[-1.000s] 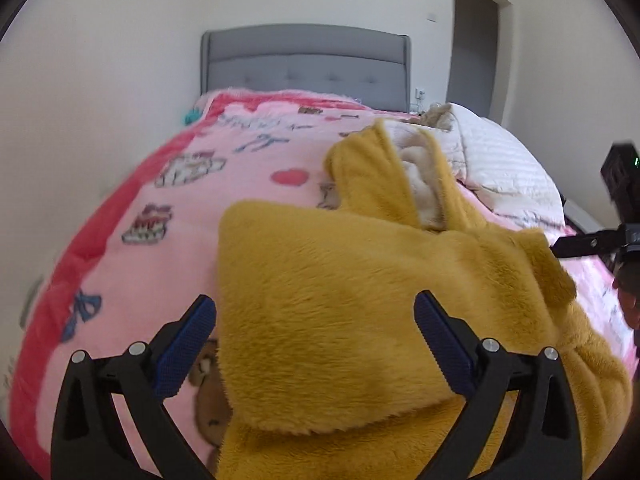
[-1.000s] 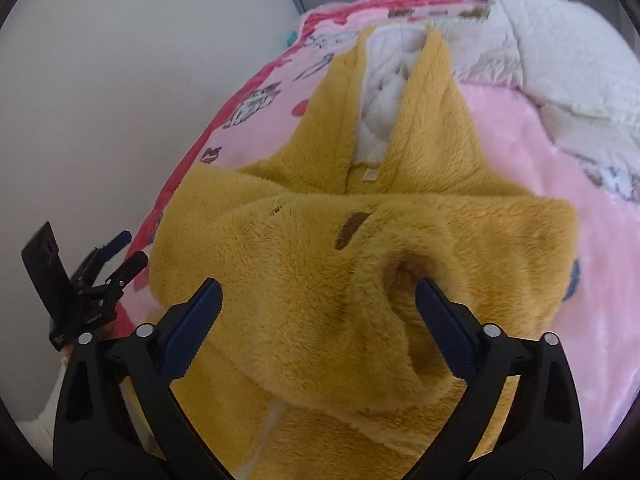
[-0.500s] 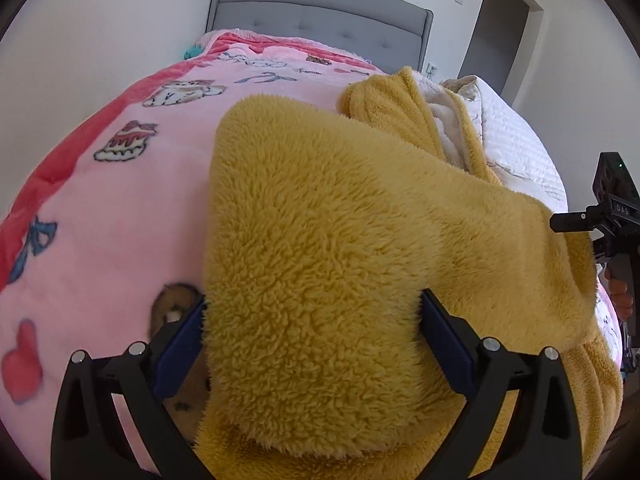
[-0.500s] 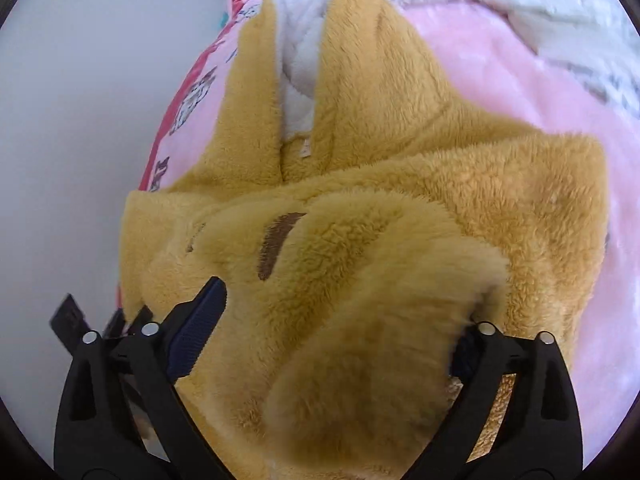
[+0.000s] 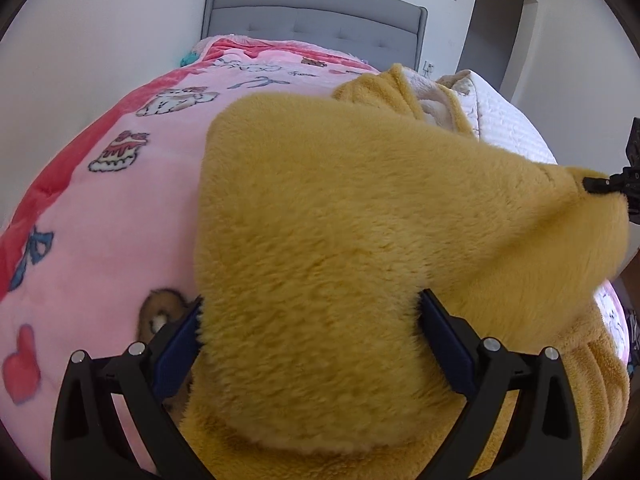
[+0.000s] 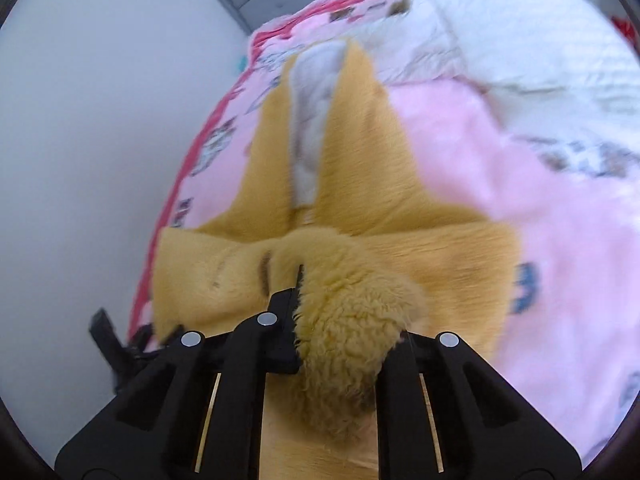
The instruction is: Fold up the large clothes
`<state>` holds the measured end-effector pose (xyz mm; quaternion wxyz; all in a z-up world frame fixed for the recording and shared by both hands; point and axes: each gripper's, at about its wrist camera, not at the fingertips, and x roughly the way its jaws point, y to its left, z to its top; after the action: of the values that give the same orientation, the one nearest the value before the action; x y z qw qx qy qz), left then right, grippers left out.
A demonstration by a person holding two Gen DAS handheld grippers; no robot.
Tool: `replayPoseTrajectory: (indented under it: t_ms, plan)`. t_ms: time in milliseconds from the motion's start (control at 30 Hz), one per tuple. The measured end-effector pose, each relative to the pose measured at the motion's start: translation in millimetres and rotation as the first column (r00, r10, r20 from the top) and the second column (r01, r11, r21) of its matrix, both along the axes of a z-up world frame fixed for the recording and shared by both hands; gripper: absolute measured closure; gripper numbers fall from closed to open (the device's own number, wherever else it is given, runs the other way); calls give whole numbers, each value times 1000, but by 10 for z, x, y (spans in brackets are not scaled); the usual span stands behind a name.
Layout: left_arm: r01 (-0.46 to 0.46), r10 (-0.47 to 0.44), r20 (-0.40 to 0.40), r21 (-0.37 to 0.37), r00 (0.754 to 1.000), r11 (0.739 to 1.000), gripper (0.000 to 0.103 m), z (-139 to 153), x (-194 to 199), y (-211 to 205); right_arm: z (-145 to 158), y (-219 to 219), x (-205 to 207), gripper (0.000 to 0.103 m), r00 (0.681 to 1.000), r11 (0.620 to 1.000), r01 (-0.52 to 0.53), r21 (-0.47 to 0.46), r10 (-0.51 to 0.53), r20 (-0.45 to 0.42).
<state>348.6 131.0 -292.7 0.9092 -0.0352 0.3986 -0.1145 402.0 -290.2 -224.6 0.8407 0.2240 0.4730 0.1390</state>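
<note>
A big yellow fleece garment (image 5: 360, 220) lies on the bed, its white-lined collar (image 6: 312, 120) towards the headboard. My left gripper (image 5: 310, 328) is open, and a thick folded part of the fleece lies between its blue pads (image 5: 180, 336) without being squeezed. My right gripper (image 6: 340, 320) has its jaws closing tight on a bunch of the fleece (image 6: 352, 312). In the left wrist view the right gripper (image 5: 600, 184) shows at the right edge, pinching a raised corner of the garment. The left gripper (image 6: 116, 344) appears blurred at the lower left of the right wrist view.
The garment rests on a pink cartoon-print blanket (image 5: 100, 220) with a red border. A white quilt (image 6: 520, 40) is bunched on the bed's far right side. A grey padded headboard (image 5: 312, 20) stands against the wall, with a dark doorway (image 5: 496, 20) to its right.
My right gripper went from wide open to shut on a bunch of fleece and pulled it up to the right. My left gripper sank closer over the folded fleece, still open.
</note>
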Motion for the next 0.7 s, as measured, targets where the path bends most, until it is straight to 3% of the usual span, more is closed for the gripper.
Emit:
replayPoseTrajectory:
  t_ms: [67, 167, 267, 333, 433, 467, 500, 567, 633, 700]
  plan:
    - [10, -11, -29, -37, 1000, 999, 5, -38, 33, -29, -255, -189, 6, 92, 996, 998, 33, 47, -29, -84]
    - [-2, 2, -27, -2, 1000, 1000, 5, -94, 45, -102, -685, -213, -36, 93, 985, 1000, 30, -6, -30, -169]
    - [-3, 3, -44, 4, 999, 1000, 4, -156, 58, -108, -898, -205, -83, 93, 992, 998, 49, 28, -45, -121]
    - [-8, 8, -36, -8, 999, 1000, 4, -137, 38, -80, -849, -222, -174, 86, 996, 997, 55, 60, -50, -77]
    - [-1, 2, 42, -18, 999, 1000, 4, 64, -111, -29, -577, -259, -381, 51, 999, 991, 49, 124, -50, -2]
    - [11, -10, 81, -8, 997, 1000, 4, 170, -197, -18, -464, -251, -492, 35, 998, 994, 53, 100, -57, 38]
    - [13, -14, 100, 10, 995, 1000, 4, 240, -250, -24, -298, -208, -628, 31, 993, 997, 53, 49, -57, 101]
    - [33, -37, 124, 38, 992, 999, 4, 382, -362, -49, -43, -96, -874, 32, 982, 999, 23, -32, -17, 186]
    - [55, -60, 130, 41, 990, 998, 4, 457, -422, -123, 67, 61, -1065, 42, 970, 998, 5, -64, 11, 244]
    - [83, -86, 127, 30, 988, 996, 4, 481, -441, -246, 28, 245, -1122, 68, 975, 994, -50, -98, 70, 211]
